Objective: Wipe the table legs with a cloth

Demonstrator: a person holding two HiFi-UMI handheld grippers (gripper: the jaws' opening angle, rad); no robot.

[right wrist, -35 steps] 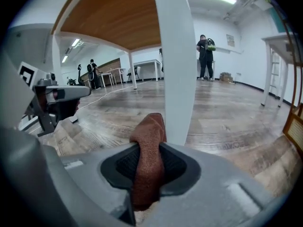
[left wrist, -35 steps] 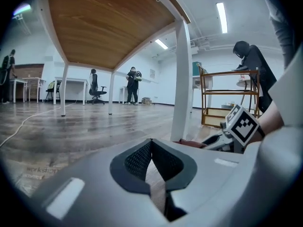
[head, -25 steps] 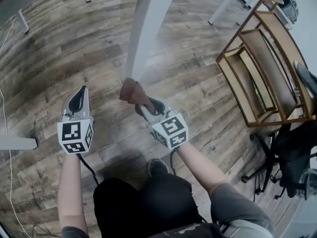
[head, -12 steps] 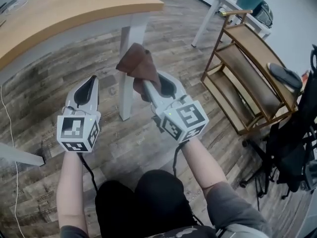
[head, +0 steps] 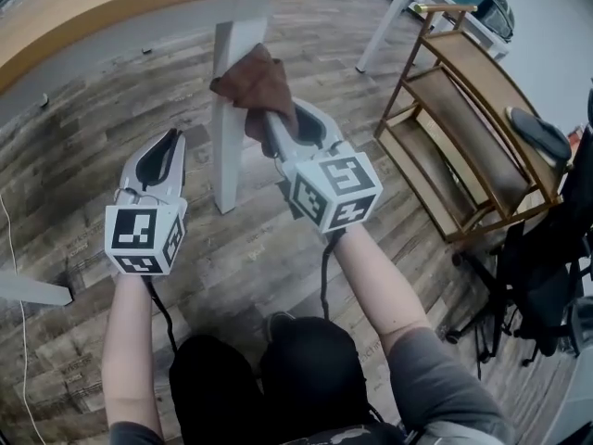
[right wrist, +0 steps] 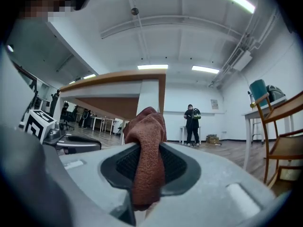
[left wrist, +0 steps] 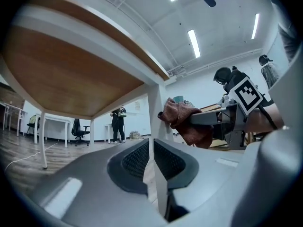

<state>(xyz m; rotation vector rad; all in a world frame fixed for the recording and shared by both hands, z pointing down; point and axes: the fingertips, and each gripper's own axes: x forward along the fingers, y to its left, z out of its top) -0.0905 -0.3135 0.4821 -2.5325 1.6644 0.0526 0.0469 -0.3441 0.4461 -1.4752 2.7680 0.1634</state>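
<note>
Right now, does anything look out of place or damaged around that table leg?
Nothing stands out. The right gripper clamps the brown cloth, bunched against the upright white table leg near its top. The left gripper is shut and empty beside it.

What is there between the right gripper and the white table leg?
The brown cloth, held in the right gripper; the left gripper view shows it beside the table leg.

Open-plan office: wood-topped desk (head: 111, 7), swivel chair (left wrist: 79, 130), ceiling strip lights (left wrist: 193, 42), plank floor (head: 232, 248).
</note>
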